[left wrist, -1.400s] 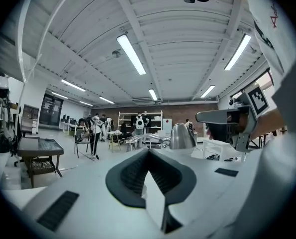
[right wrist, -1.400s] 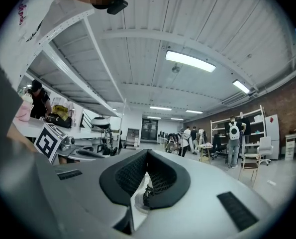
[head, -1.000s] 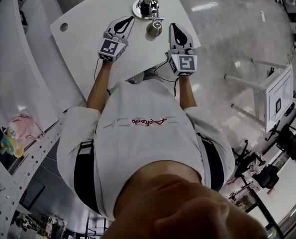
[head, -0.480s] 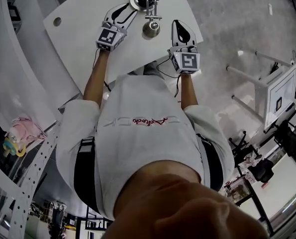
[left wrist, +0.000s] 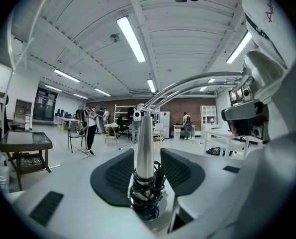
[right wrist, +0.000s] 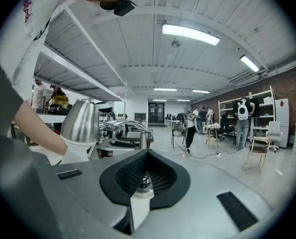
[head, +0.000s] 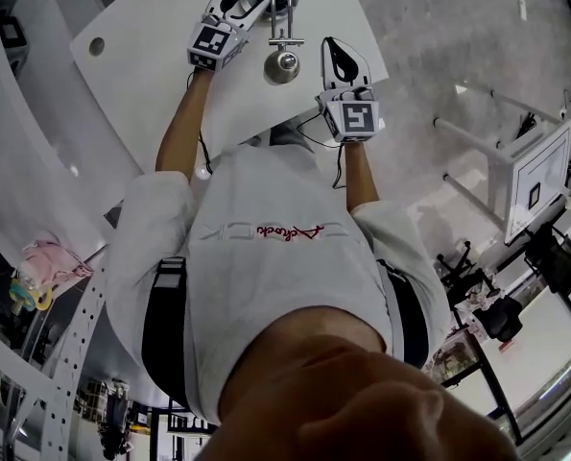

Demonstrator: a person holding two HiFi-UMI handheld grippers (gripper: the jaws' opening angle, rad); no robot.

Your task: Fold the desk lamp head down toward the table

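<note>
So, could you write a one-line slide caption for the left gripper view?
Left gripper, black jaws just opened, straddling the desk lamp's chrome upright post, black cord wound round its foot.

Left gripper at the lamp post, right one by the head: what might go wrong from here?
The left gripper has jaws that have just opened and stand round the post without pressing it; folding before they close may tip the lamp.
The cable wound round the post's foot may get pinched if they close low.
The right gripper is shut beside the head; a push may slip off its smooth metal.
</note>
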